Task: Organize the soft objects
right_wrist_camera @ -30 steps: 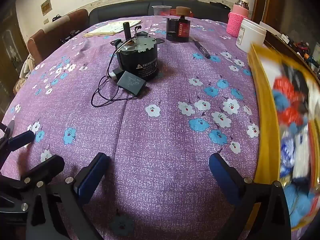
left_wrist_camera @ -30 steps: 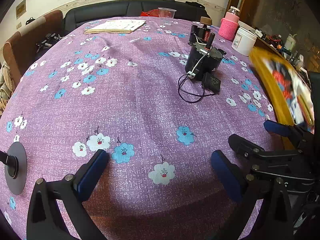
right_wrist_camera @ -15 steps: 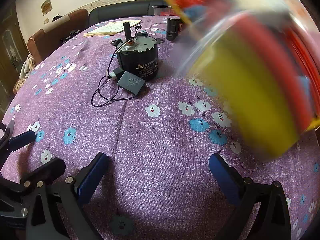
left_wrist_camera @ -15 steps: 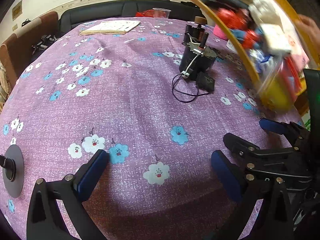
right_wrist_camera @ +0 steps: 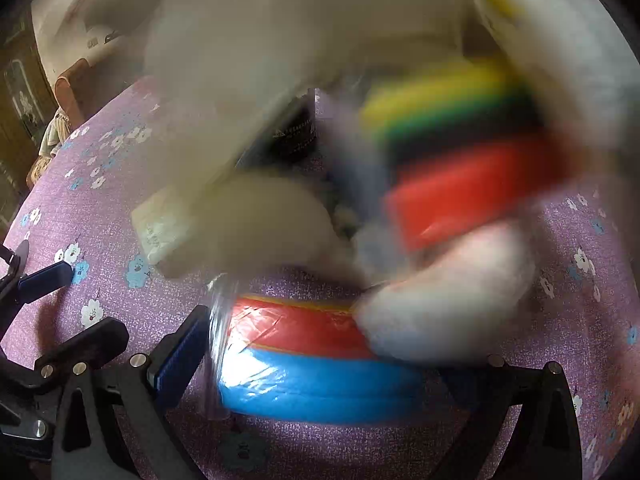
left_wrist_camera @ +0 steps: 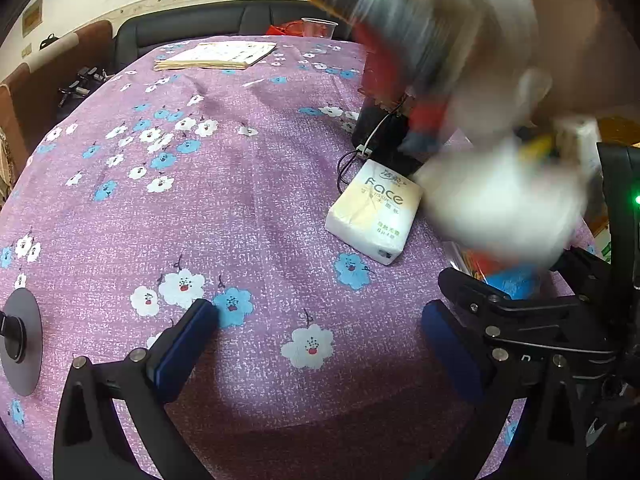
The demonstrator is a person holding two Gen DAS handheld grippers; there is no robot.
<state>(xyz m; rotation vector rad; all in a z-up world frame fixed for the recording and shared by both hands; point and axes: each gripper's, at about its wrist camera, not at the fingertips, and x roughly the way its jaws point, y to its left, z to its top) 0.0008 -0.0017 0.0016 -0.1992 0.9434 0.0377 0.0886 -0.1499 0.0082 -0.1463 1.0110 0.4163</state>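
Soft things are strewn over the right side of the table, most of them smeared by motion blur. One sharp item is a tissue pack (left_wrist_camera: 374, 210), a flat white and cream rectangle in glossy wrap with "Face" printed on it, lying flat on the purple cloth (left_wrist_camera: 240, 216) just in front of a dark cylinder (left_wrist_camera: 380, 136) with a thin black cable (left_wrist_camera: 344, 168) looping beside it. Right of the pack a pale rounded mass (left_wrist_camera: 500, 204) is blurred, with red and dark streaks above it; what each piece is cannot be told. In the right wrist view a crinkly plastic-wrapped bundle (right_wrist_camera: 316, 360), banded red over blue, lies on the cloth between the fingers of the right gripper (right_wrist_camera: 320, 368), whose jaws stand wide apart and grip nothing. A white fluffy lump (right_wrist_camera: 444, 300) touches the bundle's top right, and blurred stripes (right_wrist_camera: 460, 136) of yellow, green, black and red hang above. The left gripper (left_wrist_camera: 320, 348) also stands with its jaws spread wide, blue padded fingers (left_wrist_camera: 184, 344) over bare cloth printed with white and blue flowers. Far back lie a flat stack of papers (left_wrist_camera: 216, 56) and a clear plastic cup (left_wrist_camera: 318, 28). A grey disc (left_wrist_camera: 22, 340) sits at the left edge.
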